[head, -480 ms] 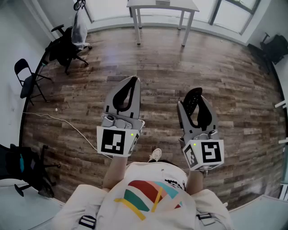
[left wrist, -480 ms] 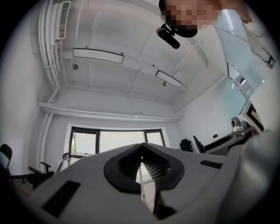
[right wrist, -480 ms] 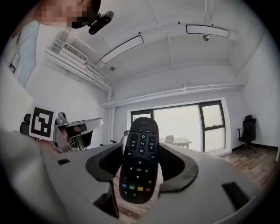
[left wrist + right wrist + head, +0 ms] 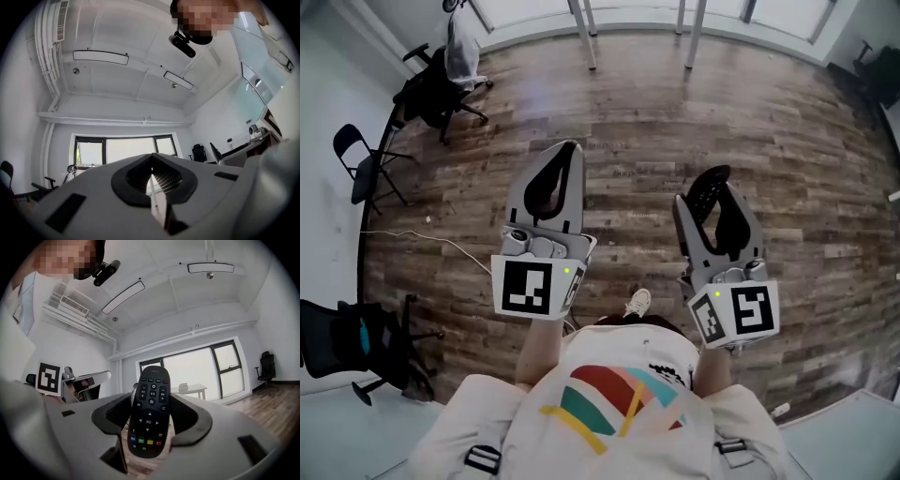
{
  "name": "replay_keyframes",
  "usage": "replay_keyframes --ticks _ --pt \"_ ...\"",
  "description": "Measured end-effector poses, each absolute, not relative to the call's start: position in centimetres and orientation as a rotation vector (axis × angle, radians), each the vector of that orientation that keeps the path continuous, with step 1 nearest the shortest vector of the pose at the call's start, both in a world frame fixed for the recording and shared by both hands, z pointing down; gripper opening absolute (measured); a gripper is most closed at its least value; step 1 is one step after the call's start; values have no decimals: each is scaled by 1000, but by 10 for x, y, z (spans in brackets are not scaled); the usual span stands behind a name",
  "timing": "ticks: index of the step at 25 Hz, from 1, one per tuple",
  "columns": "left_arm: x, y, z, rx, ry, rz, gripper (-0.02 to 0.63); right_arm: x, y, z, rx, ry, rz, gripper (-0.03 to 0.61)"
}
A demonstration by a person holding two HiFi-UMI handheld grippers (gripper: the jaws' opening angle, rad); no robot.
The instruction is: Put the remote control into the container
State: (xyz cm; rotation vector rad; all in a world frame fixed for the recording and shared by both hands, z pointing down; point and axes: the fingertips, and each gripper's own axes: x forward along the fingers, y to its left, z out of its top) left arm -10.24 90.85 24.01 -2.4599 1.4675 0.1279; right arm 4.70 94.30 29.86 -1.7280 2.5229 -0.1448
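Right tool (image 4: 153,397): gripping the remote control (image 4: 149,420) between its jaws.
Remote control: standing up tall, buttons facing the camera.
Left tool (image 4: 151,159): pinching its jaws together, holding nothing.
Wooden floor (image 4: 637,112): lying under both tools.

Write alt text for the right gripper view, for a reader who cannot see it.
A black remote control stands upright, buttons towards the camera, gripped between the grey jaws of the right gripper. Behind it is a white room with a large window, a white table, a wooden floor and a black office chair.
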Motion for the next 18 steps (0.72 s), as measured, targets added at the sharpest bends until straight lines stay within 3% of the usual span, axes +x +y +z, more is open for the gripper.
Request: replay_keyframes --ticks 10,18 --pt "-114 878 249 -2444 1515 116 8 55 945 303 -1742 2493 -172 256" --pt "-102 809 239 -2414 1524 272 8 75 877 276 -1700 2513 -57 256"
